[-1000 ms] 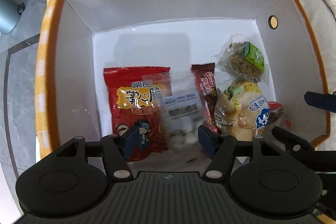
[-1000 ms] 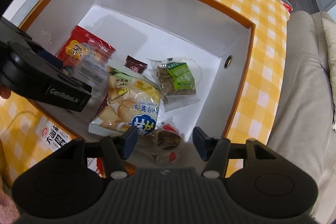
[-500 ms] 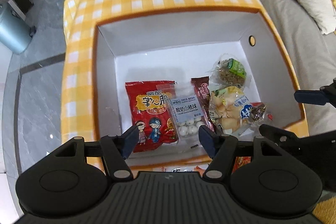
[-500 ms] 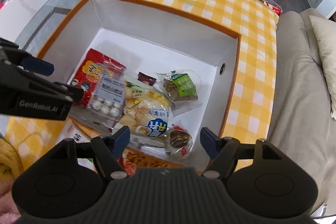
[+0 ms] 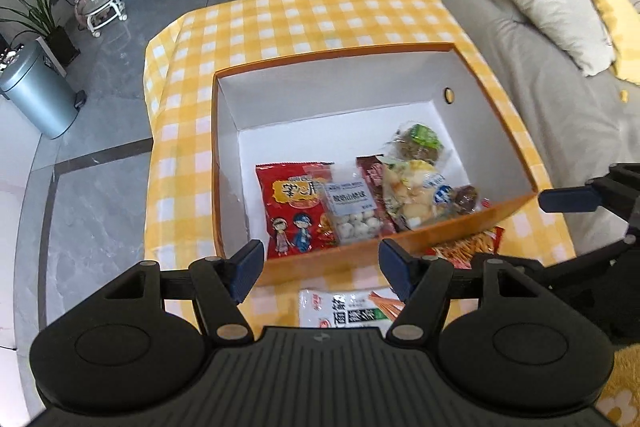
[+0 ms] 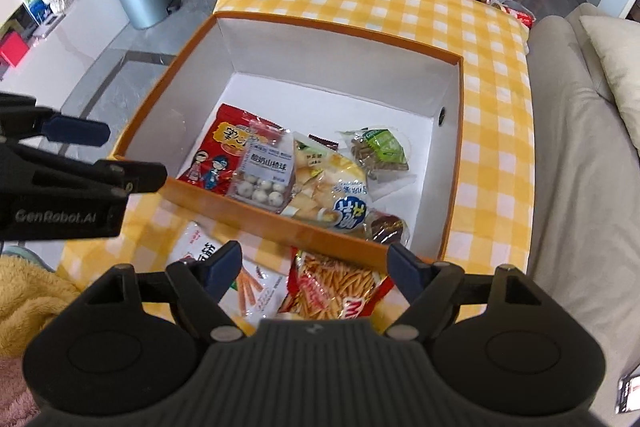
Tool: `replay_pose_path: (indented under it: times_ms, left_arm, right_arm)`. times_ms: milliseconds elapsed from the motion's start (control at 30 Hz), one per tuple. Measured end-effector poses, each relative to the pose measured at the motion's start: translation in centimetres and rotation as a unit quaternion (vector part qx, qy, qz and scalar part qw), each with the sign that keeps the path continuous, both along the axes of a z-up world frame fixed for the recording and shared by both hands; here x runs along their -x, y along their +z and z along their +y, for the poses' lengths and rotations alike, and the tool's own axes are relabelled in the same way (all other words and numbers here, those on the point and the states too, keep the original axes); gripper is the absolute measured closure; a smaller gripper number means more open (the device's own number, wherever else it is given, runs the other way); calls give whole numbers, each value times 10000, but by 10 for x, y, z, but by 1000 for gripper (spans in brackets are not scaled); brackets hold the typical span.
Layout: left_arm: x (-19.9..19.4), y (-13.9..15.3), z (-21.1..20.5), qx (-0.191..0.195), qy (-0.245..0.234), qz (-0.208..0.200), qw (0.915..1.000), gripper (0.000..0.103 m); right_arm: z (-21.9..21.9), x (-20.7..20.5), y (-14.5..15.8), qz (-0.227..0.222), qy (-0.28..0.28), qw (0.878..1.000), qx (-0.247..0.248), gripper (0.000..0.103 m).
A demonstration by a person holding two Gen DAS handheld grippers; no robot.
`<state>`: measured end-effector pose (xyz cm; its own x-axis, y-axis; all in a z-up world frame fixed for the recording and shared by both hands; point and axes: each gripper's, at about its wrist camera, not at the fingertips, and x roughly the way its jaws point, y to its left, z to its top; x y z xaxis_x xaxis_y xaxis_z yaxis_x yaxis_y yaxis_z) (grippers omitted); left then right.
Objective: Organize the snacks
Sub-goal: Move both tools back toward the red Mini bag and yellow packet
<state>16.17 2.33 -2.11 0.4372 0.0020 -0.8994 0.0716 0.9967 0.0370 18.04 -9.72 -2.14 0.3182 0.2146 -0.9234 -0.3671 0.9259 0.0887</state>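
I hold both grippers, left [image 5: 320, 261] and right [image 6: 314, 261], just outside the box [image 6: 280, 223], fingers wide and empty. Six snacks lie inside it; a white packet [image 6: 256, 287] and red sticks bag [image 6: 340, 287] sit against its near wall.

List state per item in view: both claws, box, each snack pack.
left claw: open, empty
right claw: open, empty
box: open-topped, on table
red cartoon pack: flat in box
white-ball pack: in box, overlapping red cartoon pack
yellow pack: in box
green-label pack: in box
stick-snack pack: outside box
white pack: outside box
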Motion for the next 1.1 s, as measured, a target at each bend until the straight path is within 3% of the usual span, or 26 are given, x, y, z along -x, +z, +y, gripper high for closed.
replay_pose_path:
  times_ms: [167,367,633,800,967,1100]
  left_arm:
    - [25,0,-4,-83,-102,-203,9997,24]
    - [45,-12,-4,213,-184,-304,9991,21]
    - [60,-43,-23,289,-706,-91,9970,21]
    - [66,-61,-39,191,-1066,43,9941,21]
    - [63,-77,-49,219,-1101,233,9934,21]
    - [58,-82,-56,330,-1107,262,9930,21]
  right_arm:
    - [-15,19,-2,-10,-356,9983,-458,25]
    - [-38,46,-21,-6,-805,9928,-883,25]
    - [-63,71,-61,-57,-1234,9885,-874,25]
    - [-82,79,-86,170,-1562,9847,-756,26]
    - [-93,80,-106,376,-1765,9812,-689,27]
    - [-97,76,-116,477,-1865,9787,-715,38]
